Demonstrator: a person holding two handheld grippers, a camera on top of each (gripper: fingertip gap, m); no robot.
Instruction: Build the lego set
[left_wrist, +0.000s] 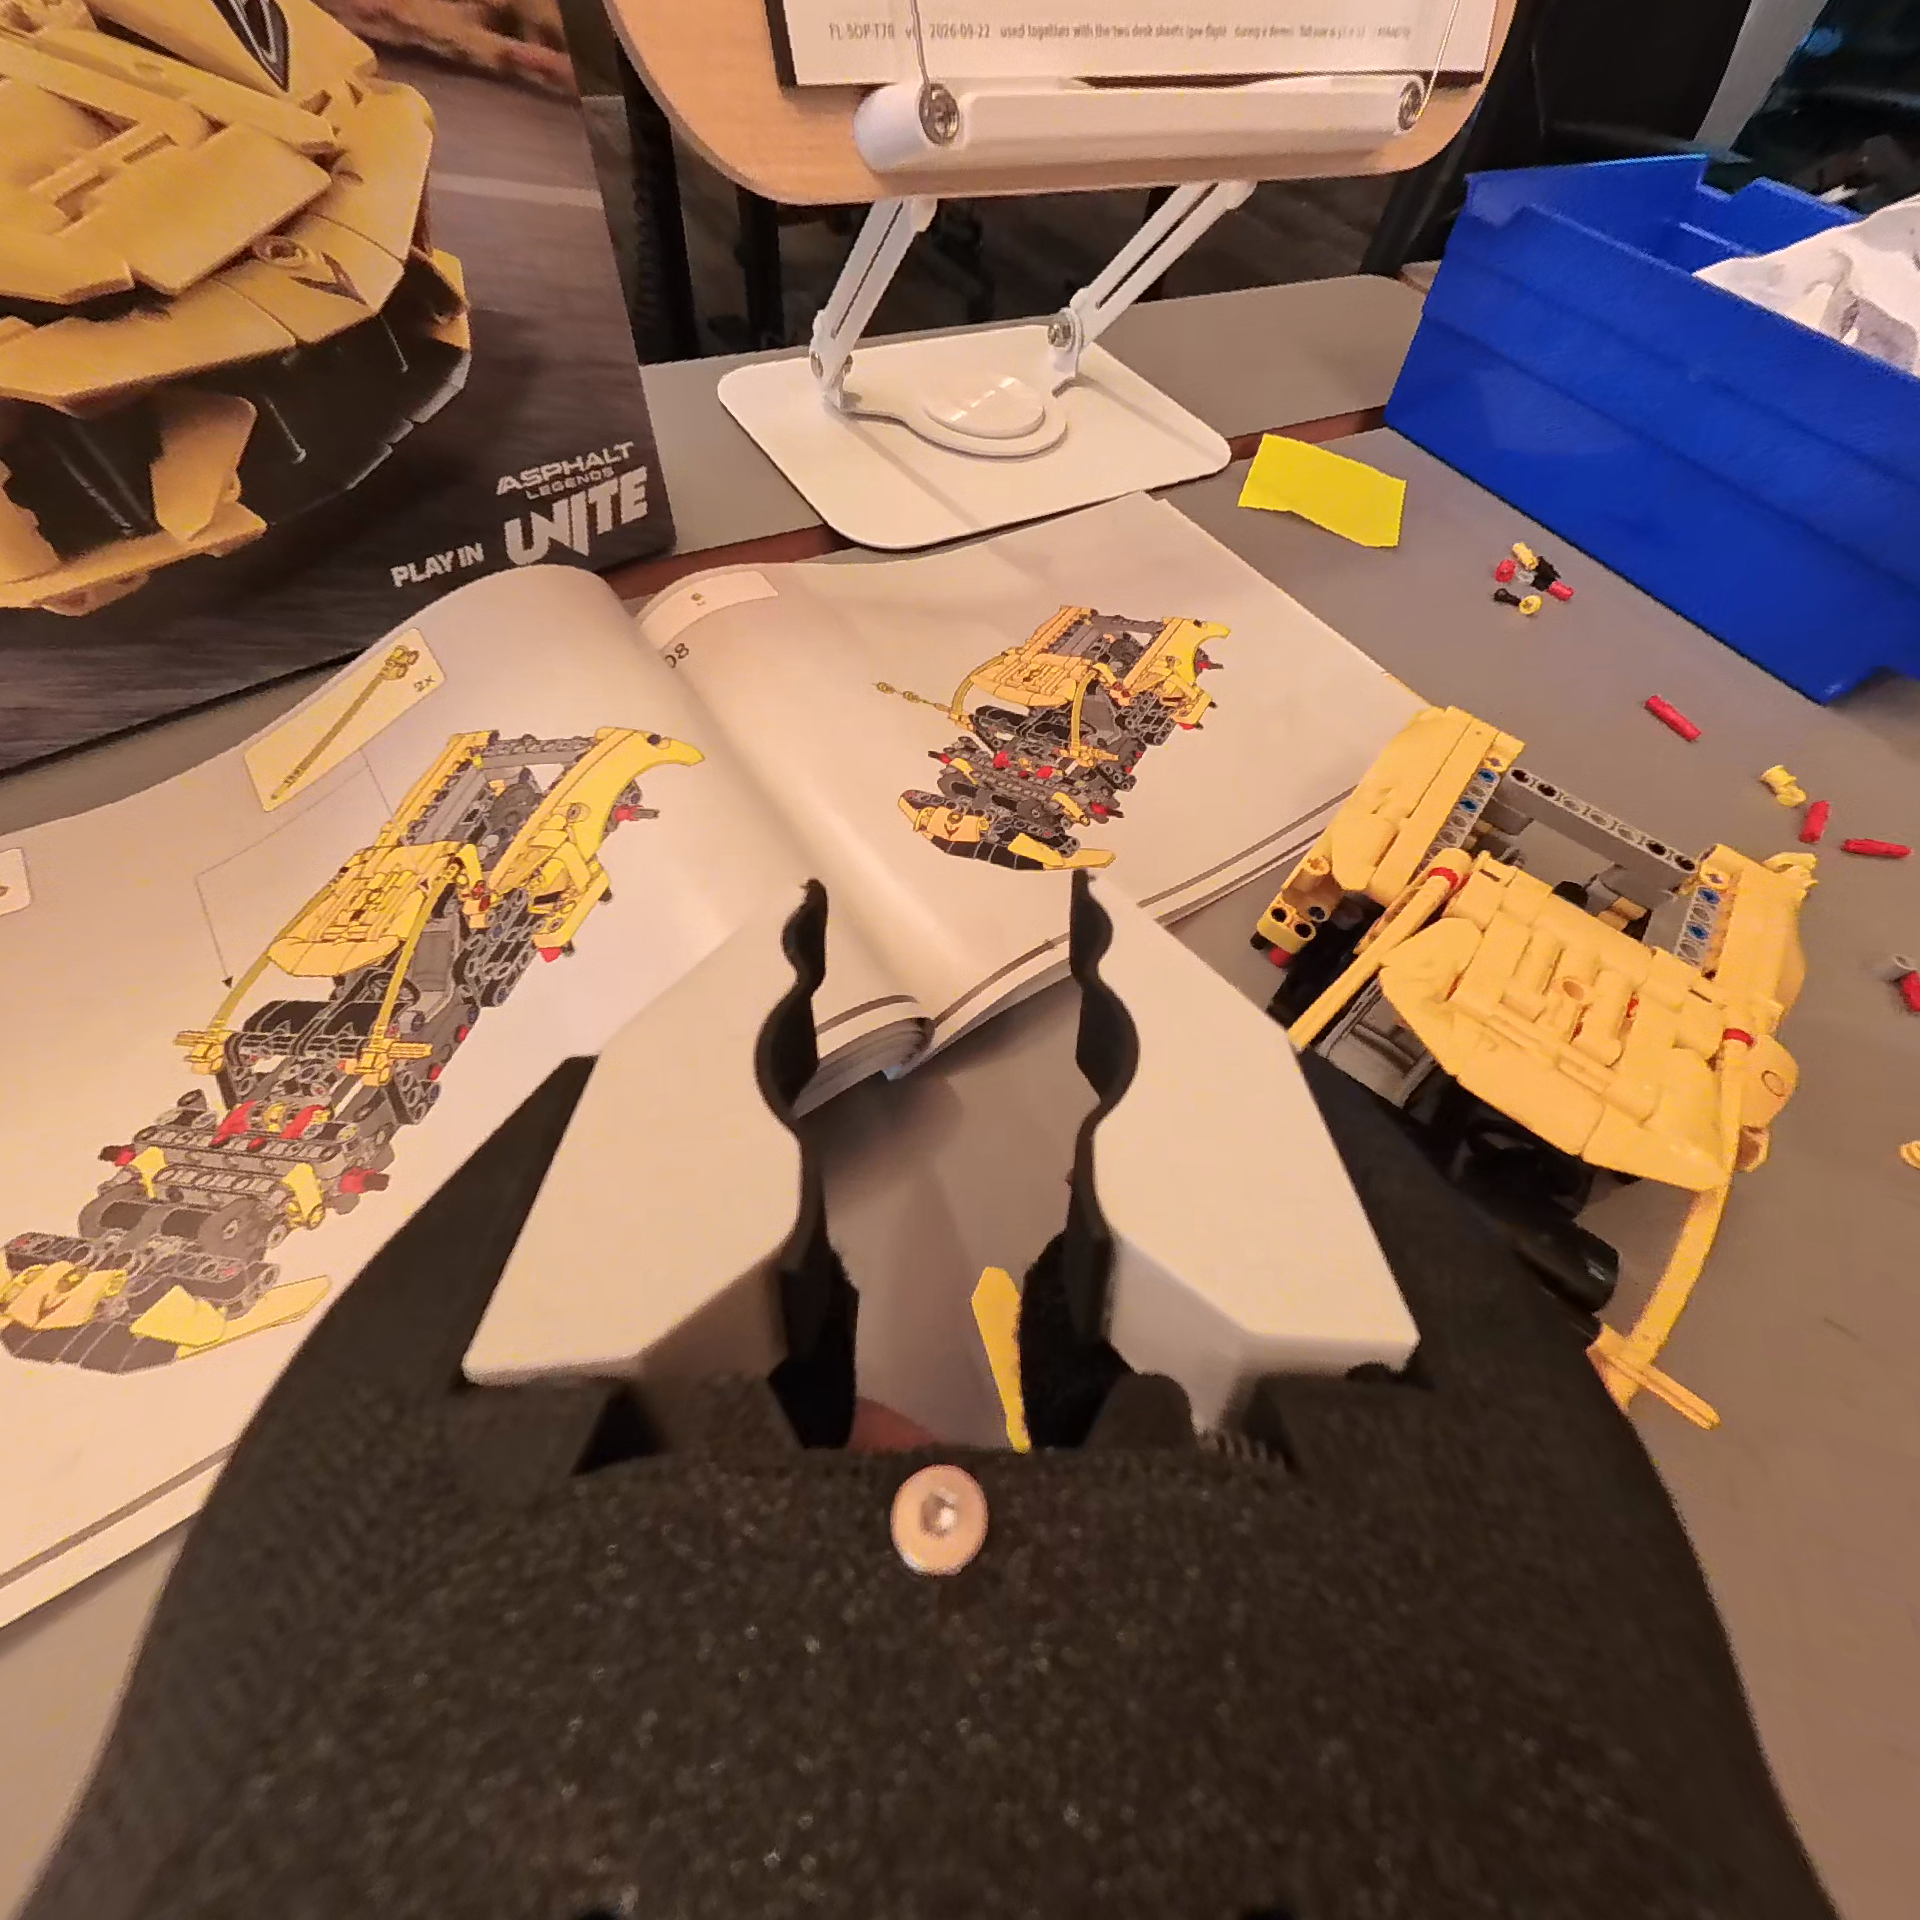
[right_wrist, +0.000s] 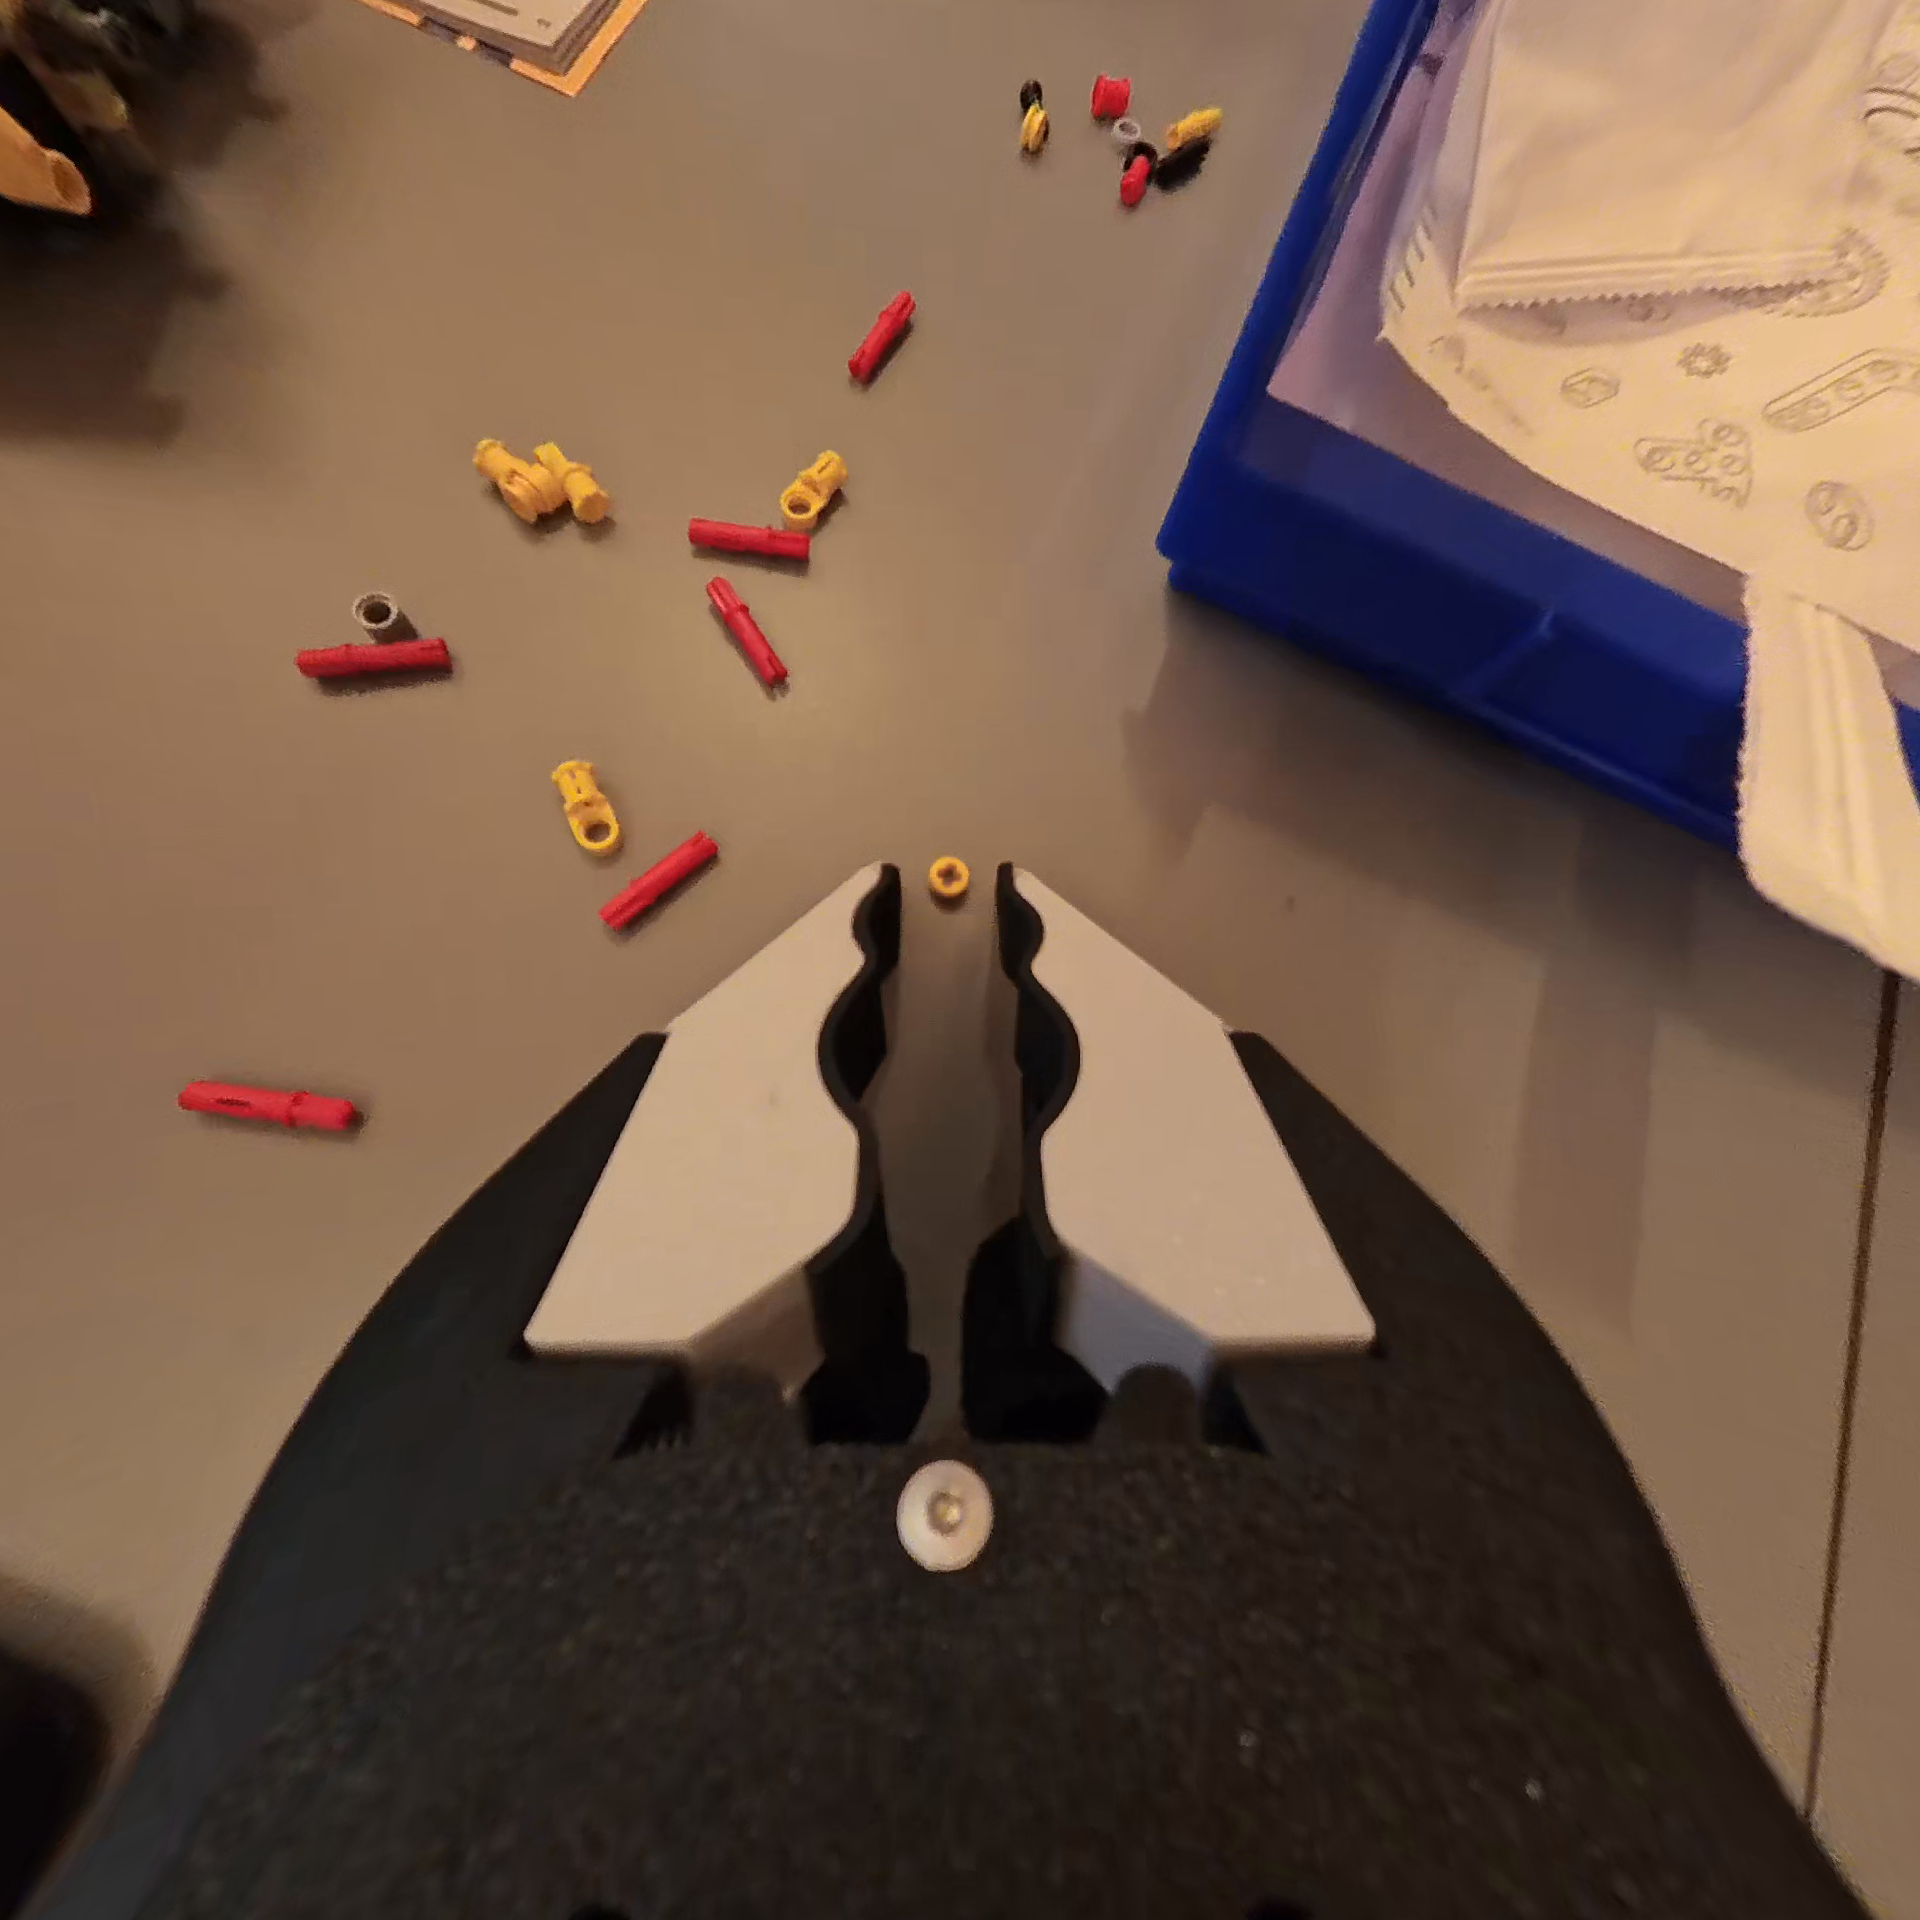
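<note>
Two grippers over a desk (right_wrist: 312, 312) of yellow car parts, both with jaws apart.

Left wrist view: the left gripper (left_wrist: 945, 894) hovers with jaws parted and holding nothing over the open instruction booklet (left_wrist: 623, 831); the half-built yellow car (left_wrist: 1538, 997) (grey beams showing, black parts underneath) sits just right of the booklet, near the blue bin (left_wrist: 1662, 416).
Right wrist view: the right gripper (right_wrist: 948, 868) has jaws slightly apart around a small yellow ring piece (right_wrist: 949, 877) lying on the desk, not pinched; red pins (right_wrist: 748, 538) and yellow connectors (right_wrist: 540, 483) lie scattered beyond.
</note>
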